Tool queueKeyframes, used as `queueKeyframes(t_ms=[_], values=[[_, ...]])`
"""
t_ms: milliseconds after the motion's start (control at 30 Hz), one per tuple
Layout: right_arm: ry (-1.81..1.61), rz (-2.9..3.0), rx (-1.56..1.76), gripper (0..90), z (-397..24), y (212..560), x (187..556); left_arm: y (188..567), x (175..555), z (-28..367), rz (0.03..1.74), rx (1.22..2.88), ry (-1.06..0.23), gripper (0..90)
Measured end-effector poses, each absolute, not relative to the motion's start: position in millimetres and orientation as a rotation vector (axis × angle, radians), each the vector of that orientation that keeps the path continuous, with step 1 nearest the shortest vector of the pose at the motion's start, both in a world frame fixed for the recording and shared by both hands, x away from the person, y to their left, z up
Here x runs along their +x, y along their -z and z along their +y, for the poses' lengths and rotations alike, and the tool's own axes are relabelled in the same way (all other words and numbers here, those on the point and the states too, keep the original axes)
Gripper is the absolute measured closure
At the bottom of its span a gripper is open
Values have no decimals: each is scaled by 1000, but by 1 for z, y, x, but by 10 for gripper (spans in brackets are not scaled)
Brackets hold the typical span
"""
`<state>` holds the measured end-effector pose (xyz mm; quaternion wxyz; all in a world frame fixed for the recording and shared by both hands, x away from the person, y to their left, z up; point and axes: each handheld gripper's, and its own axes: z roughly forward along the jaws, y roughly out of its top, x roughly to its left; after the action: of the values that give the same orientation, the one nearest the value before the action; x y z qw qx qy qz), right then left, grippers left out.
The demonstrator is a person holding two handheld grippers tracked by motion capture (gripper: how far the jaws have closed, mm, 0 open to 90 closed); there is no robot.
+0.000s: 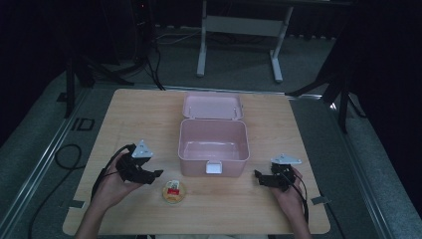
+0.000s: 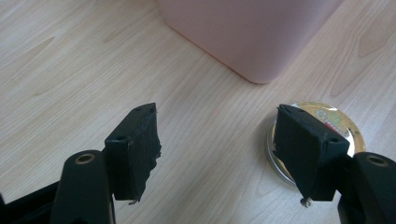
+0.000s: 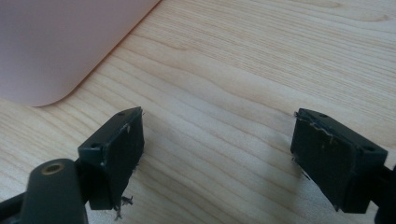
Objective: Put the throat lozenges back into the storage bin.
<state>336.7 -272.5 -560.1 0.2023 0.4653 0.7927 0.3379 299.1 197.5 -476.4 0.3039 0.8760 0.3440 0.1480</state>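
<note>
Small round tin point(image 1: 174, 191) is lying on table point(image 1: 129, 119) before open pink box point(image 1: 214, 142). Left gripper point(image 2: 217, 154) is spread, empty, just beside tin; right gripper point(image 3: 217, 158) is spread, idle. Approach step judged; tin must be straddled next.

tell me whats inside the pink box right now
In the high view the pink box stands open, lid folded back, and the visible floor is bare. The strip just inside its front wall is hidden from view. The small round tin sits outside, in front.

A matt pink plastic box point(image 1: 214, 142) stands on the pale, smooth wood-grain table point(image 1: 124, 119) beside a glossy gold-rimmed tin point(image 2: 345, 128).
</note>
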Motion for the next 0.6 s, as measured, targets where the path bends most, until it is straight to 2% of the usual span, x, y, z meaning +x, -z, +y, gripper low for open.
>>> queueKeyframes(t_ms=[600], values=[[-943, 2213, 1298, 170, -272, 560, 337, 473, 297, 185, 846, 2397, -342, 299]])
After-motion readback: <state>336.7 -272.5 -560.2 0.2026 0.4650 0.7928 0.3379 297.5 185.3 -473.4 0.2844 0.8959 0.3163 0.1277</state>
